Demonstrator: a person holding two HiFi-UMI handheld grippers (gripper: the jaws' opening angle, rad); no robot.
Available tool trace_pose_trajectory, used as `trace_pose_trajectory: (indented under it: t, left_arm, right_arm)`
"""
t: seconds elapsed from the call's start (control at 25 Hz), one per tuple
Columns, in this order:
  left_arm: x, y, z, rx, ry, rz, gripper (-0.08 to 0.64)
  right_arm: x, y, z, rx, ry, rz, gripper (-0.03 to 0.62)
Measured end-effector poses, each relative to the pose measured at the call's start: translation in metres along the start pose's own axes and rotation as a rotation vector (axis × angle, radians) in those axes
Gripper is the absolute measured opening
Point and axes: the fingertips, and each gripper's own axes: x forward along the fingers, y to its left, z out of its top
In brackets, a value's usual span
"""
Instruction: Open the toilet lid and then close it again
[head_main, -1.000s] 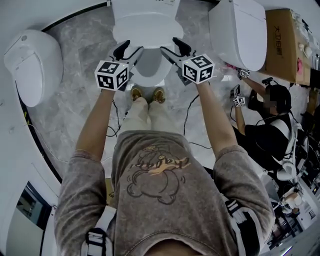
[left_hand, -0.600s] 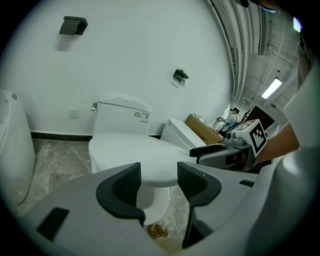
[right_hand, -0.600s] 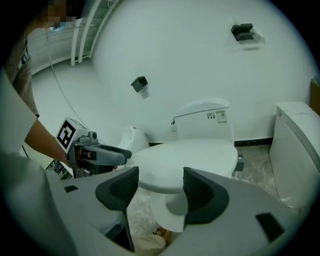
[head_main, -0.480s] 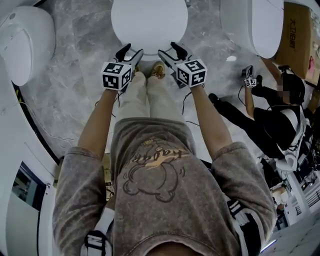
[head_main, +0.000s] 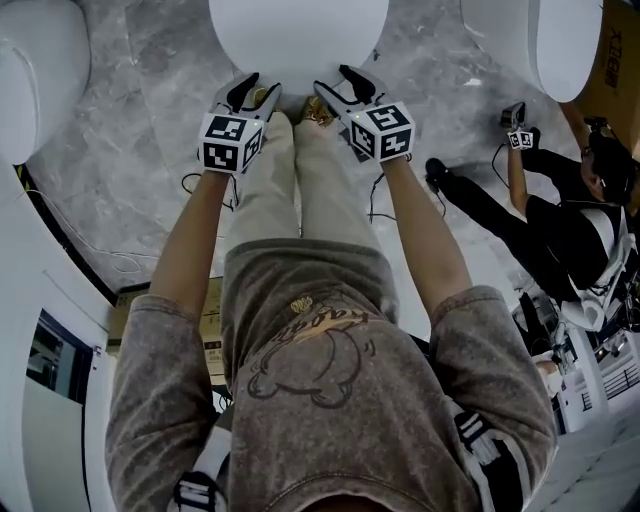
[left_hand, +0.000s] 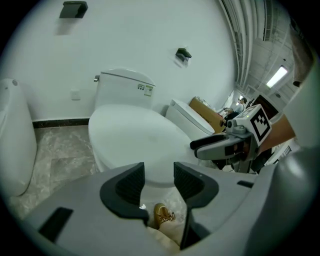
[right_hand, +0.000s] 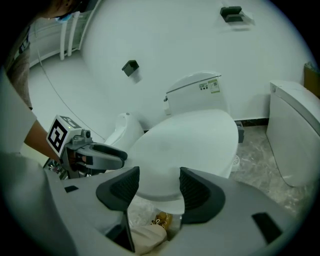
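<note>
Resting toilet lid (head_main: 298, 35): lying shut on the toilet (left_hand: 122, 85), front rim just ahead of both tongs.
left tongs (left_hand: 159, 175): narrowing just now, jaws standing apart, gripping nothing, rim edge showing in the gap.
right tongs (right_hand: 159, 182): gaping released, clamping nothing, rim edge showing between the jaws.
shoes (head_main: 320, 112): peeking out beneath the rim, standing on the marble floor (head_main: 130, 150).

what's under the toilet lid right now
The toilet lid lies flat and shut, so whatever it covers cannot be seen. Only the white base below its rim shows, and a brown shoe on the marble floor by its front edge.
</note>
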Motion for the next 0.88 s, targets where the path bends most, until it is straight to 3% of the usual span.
trace_pose_trajectory:
  t: [0.4, 0.64, 0.88]
  left_arm:
    - [0.061, 0.026, -0.063, -0.065, 0.076, 0.001, 0.178]
    - [0.080, 0.037, -0.081, -0.094, 0.089, 0.010, 0.179]
    - [0.081, 0.039, -0.084, -0.075, 0.100, 0.011, 0.160]
  right_arm:
    - [0.050, -0.039, -0.066, 0.052, 0.047, -0.044, 0.250]
    - [0.067, -0.051, -0.084, 0.047, 0.047, -0.068, 0.230]
    - [0.067, -0.051, -0.085, 0.081, 0.060, -0.074, 0.215]
